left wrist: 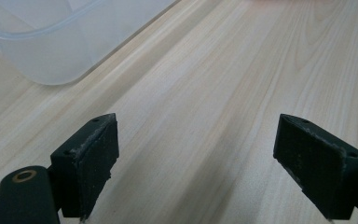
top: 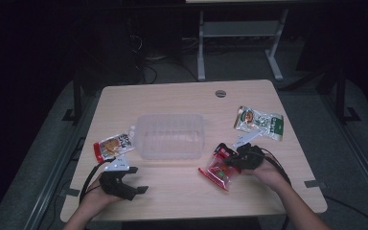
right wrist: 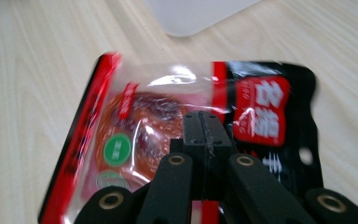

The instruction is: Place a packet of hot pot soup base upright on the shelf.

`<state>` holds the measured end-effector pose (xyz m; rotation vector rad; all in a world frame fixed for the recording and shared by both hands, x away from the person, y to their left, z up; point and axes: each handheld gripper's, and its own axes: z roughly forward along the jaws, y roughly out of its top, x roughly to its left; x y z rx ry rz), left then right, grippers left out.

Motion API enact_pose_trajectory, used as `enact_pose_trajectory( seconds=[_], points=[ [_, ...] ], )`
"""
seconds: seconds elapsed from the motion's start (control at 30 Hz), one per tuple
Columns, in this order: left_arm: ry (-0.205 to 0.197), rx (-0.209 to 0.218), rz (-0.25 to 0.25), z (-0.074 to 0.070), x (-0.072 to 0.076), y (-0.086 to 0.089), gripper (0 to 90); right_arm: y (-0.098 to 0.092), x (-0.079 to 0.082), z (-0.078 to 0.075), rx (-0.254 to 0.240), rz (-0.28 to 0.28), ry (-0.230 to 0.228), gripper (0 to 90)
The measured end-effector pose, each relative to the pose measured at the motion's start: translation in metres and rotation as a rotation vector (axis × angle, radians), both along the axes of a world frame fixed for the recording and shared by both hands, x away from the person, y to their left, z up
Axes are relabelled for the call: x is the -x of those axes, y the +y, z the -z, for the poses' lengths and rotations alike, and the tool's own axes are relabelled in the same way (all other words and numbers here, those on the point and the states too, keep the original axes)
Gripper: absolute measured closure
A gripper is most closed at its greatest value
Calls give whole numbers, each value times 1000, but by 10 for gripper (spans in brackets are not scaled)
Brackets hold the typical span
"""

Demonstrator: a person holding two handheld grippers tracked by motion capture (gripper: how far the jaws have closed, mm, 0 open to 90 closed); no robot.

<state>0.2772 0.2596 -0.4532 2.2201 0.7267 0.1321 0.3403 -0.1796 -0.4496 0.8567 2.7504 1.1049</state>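
On my table, the clear tub sits mid-board. My right gripper has its jaws clamped on the red pouch, just right of the tub. It looks light, floppy and slick, so I'd pinch the flat seam. My left gripper gapes wide, holding nothing.

Count on the table: 3 snack packets, 1 clear plastic container, 2 grippers. Packets: red-edged packet left of the container, green-and-white packet far right, red-and-black packet near right. Grippers: left gripper near left, right gripper at the red-and-black packet.
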Motion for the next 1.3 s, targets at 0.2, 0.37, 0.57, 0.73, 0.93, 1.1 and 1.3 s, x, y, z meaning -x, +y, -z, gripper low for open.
enact_pose_trajectory(
  seconds=[0.2, 0.37, 0.57, 0.73, 0.93, 1.1, 1.3],
  points=[
    [4, 0, 4, 0, 0, -1, 136, 4, 3, 0, 1, -17, 5, 897],
    [5, -6, 8, 1, 0, -1, 136, 10, 5, -1, 4, -43, 9, 897],
    [4, -7, 12, 1, 0, -1, 136, 21, 10, -1, 4, -79, 17, 897],
    [10, -6, 10, 1, 1, -2, 136, 36, 15, -1, 16, -134, 4, 897],
    [9, -9, 19, 1, 1, -4, 136, 49, 19, -1, 15, -188, -8, 897],
    [7, -17, 33, 1, 2, -5, 136, 59, 21, 0, 9, -215, -7, 897],
    [8, -12, 45, 0, 3, -9, 138, 61, 20, 0, 12, -227, -16, 897]
  ],
)
